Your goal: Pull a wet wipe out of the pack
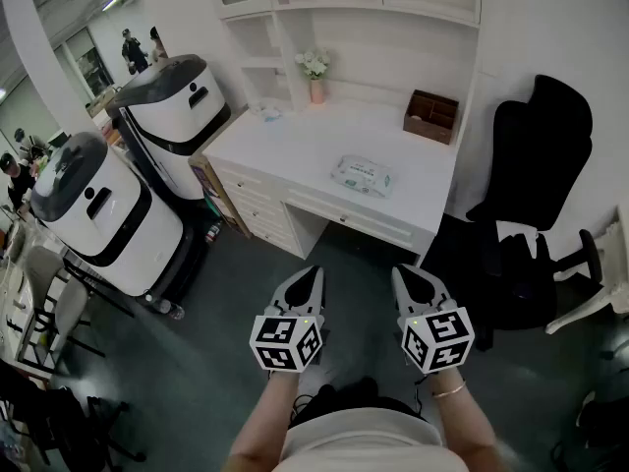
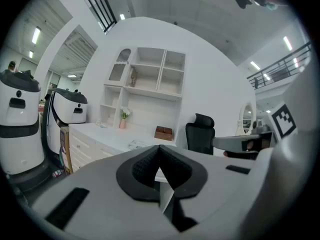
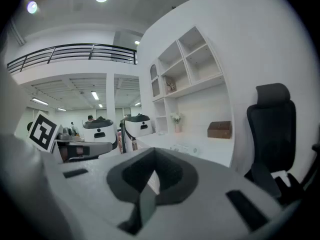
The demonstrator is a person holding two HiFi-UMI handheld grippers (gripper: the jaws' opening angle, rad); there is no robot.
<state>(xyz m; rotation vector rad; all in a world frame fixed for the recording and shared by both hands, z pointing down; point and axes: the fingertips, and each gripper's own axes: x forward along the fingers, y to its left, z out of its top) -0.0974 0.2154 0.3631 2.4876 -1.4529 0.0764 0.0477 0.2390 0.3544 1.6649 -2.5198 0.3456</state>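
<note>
Short of the front edge of the white drawered table (image 1: 285, 146), over the dark floor (image 1: 226, 362), the grey left tongs (image 1: 309, 276) and grey right tongs (image 1: 407, 275) hang side by side, each pressed together on nothing. Well ahead of both, the flat white plastic wet wipe pack (image 1: 362, 175) lies near the table's front edge, toward its right corner.
</note>
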